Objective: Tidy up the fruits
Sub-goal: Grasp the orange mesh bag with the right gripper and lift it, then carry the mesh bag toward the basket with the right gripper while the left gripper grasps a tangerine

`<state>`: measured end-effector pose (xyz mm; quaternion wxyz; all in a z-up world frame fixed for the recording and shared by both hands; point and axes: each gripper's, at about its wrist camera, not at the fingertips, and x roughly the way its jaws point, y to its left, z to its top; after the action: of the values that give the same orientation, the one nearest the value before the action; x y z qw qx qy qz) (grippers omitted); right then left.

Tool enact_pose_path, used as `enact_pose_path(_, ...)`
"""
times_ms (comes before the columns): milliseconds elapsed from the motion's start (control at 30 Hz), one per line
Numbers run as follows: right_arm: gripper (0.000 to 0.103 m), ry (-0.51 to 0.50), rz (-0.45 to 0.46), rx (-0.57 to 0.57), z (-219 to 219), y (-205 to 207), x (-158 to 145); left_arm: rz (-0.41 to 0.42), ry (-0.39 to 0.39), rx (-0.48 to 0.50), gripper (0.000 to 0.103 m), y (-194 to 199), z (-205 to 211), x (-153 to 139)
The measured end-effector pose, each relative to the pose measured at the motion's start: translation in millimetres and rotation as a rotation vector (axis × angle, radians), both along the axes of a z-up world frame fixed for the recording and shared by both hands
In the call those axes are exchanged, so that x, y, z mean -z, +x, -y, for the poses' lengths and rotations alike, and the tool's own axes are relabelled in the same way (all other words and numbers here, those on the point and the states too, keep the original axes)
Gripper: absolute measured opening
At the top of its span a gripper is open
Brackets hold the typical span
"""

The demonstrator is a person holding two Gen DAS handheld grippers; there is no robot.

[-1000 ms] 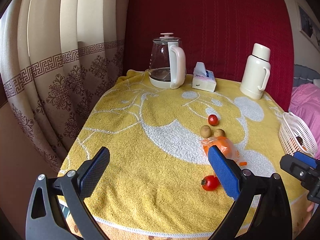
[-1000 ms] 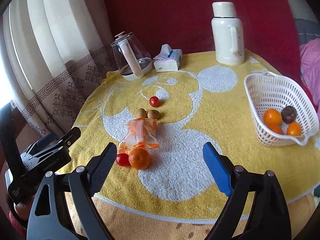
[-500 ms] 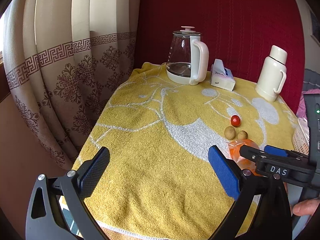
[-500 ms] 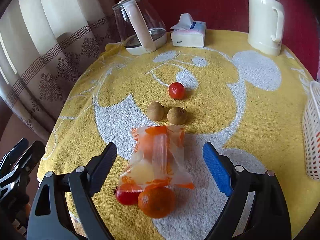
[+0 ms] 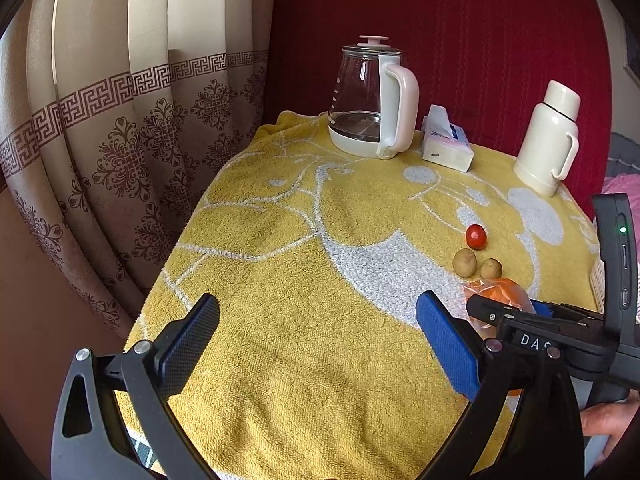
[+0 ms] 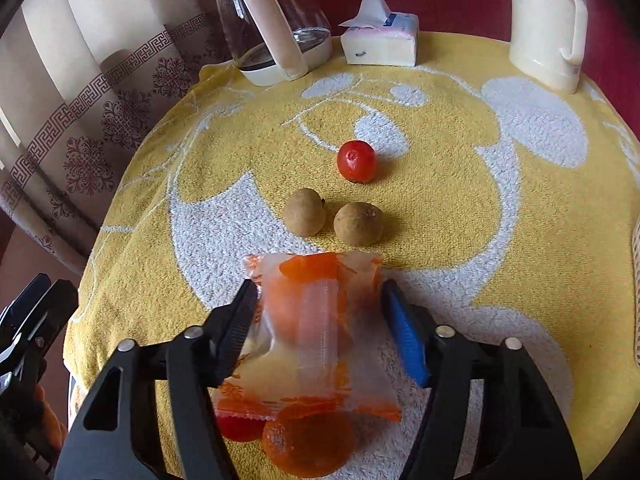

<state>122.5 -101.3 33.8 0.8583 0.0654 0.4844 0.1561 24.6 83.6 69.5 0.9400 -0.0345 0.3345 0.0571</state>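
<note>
An orange-and-clear plastic packet [image 6: 320,332] lies on the yellow towel, and my right gripper [image 6: 320,320] straddles it with its jaws narrowed close to both sides of the packet. Below the packet lie an orange [image 6: 308,444] and a red fruit [image 6: 238,428]. Beyond it are two brown fruits [image 6: 304,212] [image 6: 358,224] and a red fruit [image 6: 356,161]. My left gripper [image 5: 316,328] is open and empty over the towel at the left. It sees the same fruits [image 5: 476,237] [image 5: 465,262] and the packet [image 5: 500,294] partly behind the right gripper.
A glass kettle [image 5: 372,96], a tissue box [image 5: 446,146] and a cream thermos [image 5: 550,140] stand at the back of the towel-covered table [image 5: 300,280]. The white basket's edge [image 6: 636,300] shows at far right. Curtains hang on the left.
My right gripper has moved forward and down over the packet and its jaws have narrowed around it. My left gripper has swung left, away from the fruits.
</note>
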Motion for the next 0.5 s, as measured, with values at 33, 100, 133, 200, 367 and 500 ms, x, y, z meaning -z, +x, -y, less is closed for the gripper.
enact_pose_path(33,0.056,-0.005,0.007,-0.01,-1,-1,-1,-0.002,0.0,0.001,0.098,1,1,0)
enact_pose_path(100,0.052,-0.015,0.025,-0.023,-1,-5,-3,-0.005,0.003,0.004,0.098,1,2,1)
enact_pose_path(133,0.05,-0.009,0.031,-0.026,0,-8,-5,-0.008,0.005,0.004,0.098,1,3,1)
enact_pose_path(200,0.05,0.003,0.047,-0.032,3,-12,-10,-0.012,0.004,0.005,0.098,2,5,3)
enact_pose_path(367,0.049,0.024,0.108,-0.011,20,-27,-30,-0.02,0.007,0.026,0.098,2,15,4)
enact_pose_path(500,0.049,0.049,0.134,0.043,45,-37,-42,-0.029,-0.006,0.07,0.098,3,30,6)
